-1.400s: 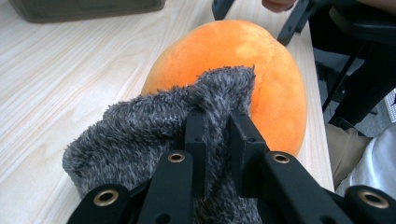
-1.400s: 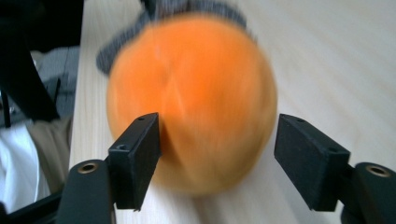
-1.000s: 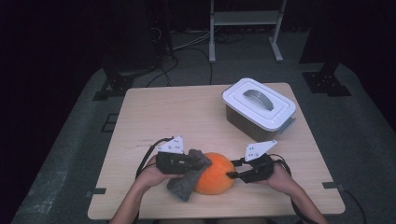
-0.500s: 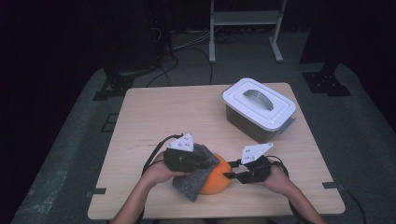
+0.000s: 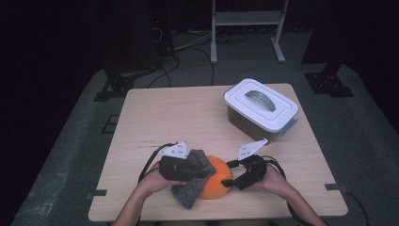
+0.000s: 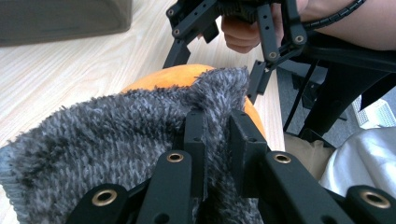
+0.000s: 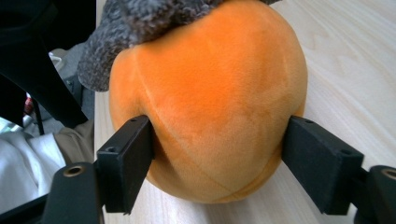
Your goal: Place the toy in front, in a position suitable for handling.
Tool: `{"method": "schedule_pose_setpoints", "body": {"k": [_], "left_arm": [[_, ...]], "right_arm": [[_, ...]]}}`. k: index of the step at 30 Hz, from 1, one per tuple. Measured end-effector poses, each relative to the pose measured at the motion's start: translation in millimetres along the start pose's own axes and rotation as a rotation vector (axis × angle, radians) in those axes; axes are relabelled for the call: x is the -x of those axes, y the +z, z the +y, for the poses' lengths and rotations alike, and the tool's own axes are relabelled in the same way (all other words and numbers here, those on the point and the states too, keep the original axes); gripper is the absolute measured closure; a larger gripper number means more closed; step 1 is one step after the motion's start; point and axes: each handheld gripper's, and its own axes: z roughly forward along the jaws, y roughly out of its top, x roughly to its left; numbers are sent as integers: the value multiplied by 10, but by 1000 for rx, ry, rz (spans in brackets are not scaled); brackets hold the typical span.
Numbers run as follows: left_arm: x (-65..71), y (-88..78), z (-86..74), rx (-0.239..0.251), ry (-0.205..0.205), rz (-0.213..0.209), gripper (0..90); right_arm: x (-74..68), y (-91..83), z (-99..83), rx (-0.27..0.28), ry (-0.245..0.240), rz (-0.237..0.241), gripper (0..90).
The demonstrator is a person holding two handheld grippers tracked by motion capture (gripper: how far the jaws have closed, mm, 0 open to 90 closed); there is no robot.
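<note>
**Grey cloth draped over an orange plush ball at the near edge of the table**

The orange plush ball (image 5: pixel 215 183) sits on the wooden table (image 5: pixel 188 117) close to its near edge, between the person's two hands. It serves as the landmark here.

On the near-left side of the ball, the left gripper (image 5: pixel 197 170) has its jaws pinched tight on a fold of the fuzzy grey cloth (image 5: pixel 190 188). In the left gripper view the cloth (image 6: pixel 116 135) bunches between the two black jaws and spreads over the top of the ball (image 6: pixel 168 77).

On the right side of the ball, the right gripper (image 5: pixel 229 180) has its jaws spread wide, having just been opening. In the right gripper view the ball (image 7: pixel 210 98) lies between them: the left jaw rests against the ball's flank, the right jaw stands just beside it, and neither squeezes the plush. The cloth (image 7: pixel 140 23) hangs over the ball's far upper side.

Well beyond the ball, toward the far-right corner of the table, stands a lidded white container (image 5: pixel 260 104) with a grey handle.
</note>
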Motion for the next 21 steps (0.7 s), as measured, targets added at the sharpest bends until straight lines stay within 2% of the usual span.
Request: {"method": "schedule_pose_setpoints", "body": {"k": [1, 2, 4, 5, 6, 7, 10, 11, 12, 14, 15, 17, 18, 21], "left_arm": [[-2, -7, -1, 5, -6, -10, 781], [-2, -12, -1, 11, -12, -14, 781], [-6, -38, 11, 23, -10, -16, 781], [-6, -38, 11, 23, -10, -16, 782], [-6, -80, 53, 43, -9, -7, 783], [-12, -109, 86, 47, -1, 3, 783], [-29, -193, 208, 67, 11, 43, 784], [-29, -193, 208, 67, 11, 43, 783], [-48, -227, 287, 61, 28, 73, 784], [-74, -219, 329, 27, 49, 119, 783], [-100, -205, 325, 4, 49, 134, 783], [-130, -185, 302, -6, 40, 133, 783], [-173, -135, 232, -9, 16, 126, 783], [-170, -80, 145, 8, -14, 107, 784]], "right_arm": [[4, 2, -3, -1, 7, 10, 327], [-5, -3, -8, 0, -8, 5, 392], [-44, -28, -6, 9, -67, -10, 493], [-44, -28, -6, 9, -67, -10, 493], [-100, -69, 32, 8, -146, -70, 548], [-116, -81, 52, 9, -167, -90, 553], [-192, -146, 146, 12, -301, -165, 559], [-210, -177, 184, 22, -327, -173, 559], [-226, -203, 215, 34, -348, -186, 559], [-231, -221, 255, 30, -386, -214, 558], [-228, -216, 256, 22, -391, -221, 556], [-196, -195, 233, 22, -379, -216, 536], [-175, -181, 210, 22, -365, -213, 505], [-106, -153, 136, 32, -272, -178, 355]]}}
